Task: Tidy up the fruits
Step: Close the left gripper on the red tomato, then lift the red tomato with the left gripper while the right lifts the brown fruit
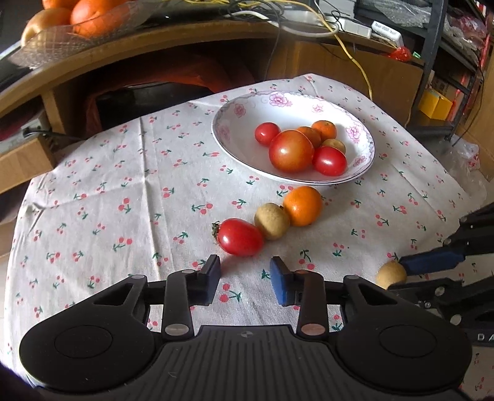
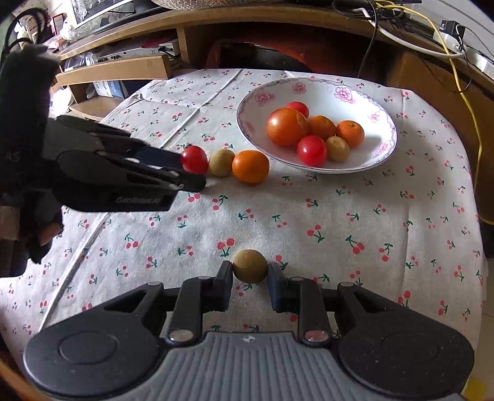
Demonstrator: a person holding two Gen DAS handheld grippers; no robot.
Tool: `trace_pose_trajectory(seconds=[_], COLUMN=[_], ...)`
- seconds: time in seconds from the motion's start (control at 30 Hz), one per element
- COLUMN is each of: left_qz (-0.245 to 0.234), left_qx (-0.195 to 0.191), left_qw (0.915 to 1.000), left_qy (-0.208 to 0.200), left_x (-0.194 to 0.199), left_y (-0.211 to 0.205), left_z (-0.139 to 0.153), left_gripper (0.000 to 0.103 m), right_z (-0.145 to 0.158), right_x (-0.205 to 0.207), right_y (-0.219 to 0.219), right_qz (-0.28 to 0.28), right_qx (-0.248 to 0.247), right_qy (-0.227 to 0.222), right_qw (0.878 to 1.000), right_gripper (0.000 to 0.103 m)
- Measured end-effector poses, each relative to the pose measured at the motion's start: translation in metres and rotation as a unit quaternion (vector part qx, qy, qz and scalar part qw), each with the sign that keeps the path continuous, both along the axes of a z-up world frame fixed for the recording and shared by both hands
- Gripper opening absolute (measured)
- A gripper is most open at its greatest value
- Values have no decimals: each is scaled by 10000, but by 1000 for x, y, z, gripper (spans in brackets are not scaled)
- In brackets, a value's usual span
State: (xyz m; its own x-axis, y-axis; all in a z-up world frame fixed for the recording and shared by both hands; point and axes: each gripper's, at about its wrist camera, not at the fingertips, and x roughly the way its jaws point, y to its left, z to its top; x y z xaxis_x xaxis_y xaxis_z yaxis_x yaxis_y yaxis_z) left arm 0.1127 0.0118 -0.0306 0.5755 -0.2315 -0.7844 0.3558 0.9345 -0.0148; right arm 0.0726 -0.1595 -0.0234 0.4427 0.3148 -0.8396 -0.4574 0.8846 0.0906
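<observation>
A white floral bowl (image 1: 234, 138) (image 2: 379, 148) holds several tomatoes and small oranges. In front of it on the cloth lie a red tomato (image 1: 239, 237) (image 2: 194, 159), a tan round fruit (image 1: 272, 221) (image 2: 221, 162) and an orange (image 1: 302, 206) (image 2: 250, 166) in a row. My left gripper (image 1: 245, 270) (image 2: 185, 172) is open and empty, just short of the red tomato. My right gripper (image 2: 250, 271) (image 1: 398, 271) is shut on another tan round fruit (image 2: 249, 266) (image 1: 391, 274), low over the cloth.
The table has a cherry-print cloth (image 1: 123, 191) (image 2: 370, 222). Behind it stands a wooden desk (image 1: 148, 43) with a basket of oranges (image 1: 77, 18), cables (image 1: 349, 46) and a power strip. A gloved hand (image 2: 24, 123) holds the left gripper.
</observation>
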Motion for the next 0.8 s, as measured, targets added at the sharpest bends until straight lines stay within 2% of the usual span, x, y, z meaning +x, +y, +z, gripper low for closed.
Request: trace_pose_trajectory(seconds=[0.13,0.27,0.33,0.43,0.5,0.6,0.8], left_qz=[-48,-260,-270,-245,-273,-249,-191], left_qx=[128,217,161,18,37,95,139], left_qw=[9997,9987,9987,9992,9991,9992,9997], left_qy=[-182,-393,-399,-323,-323,-284,-99], left_x=[7,15,19,19,17,12,0], left_y=[-5,-12,-11,-8,-11,-12,-9], left_z=[-1,-6,-7,-7,-5,-3,0], left_gripper=[47,63,64,58,49,42,40], right_z=[0,-1,-1,-2,-1,-1,-1], right_x=[-1,-3,-3,-2,-1,2,2], right_y=[3,3,3,2,2,2,3], right_qz=[66,75,64,36,29,31,59], right_qx=[2,19,38,85,100,125,115], right_qy=[7,5,6,33,33,21,8], right_qw=[10000,10000,10000,10000,9999,9999,9999], right_gripper=[25,25,25,25,25,25,25])
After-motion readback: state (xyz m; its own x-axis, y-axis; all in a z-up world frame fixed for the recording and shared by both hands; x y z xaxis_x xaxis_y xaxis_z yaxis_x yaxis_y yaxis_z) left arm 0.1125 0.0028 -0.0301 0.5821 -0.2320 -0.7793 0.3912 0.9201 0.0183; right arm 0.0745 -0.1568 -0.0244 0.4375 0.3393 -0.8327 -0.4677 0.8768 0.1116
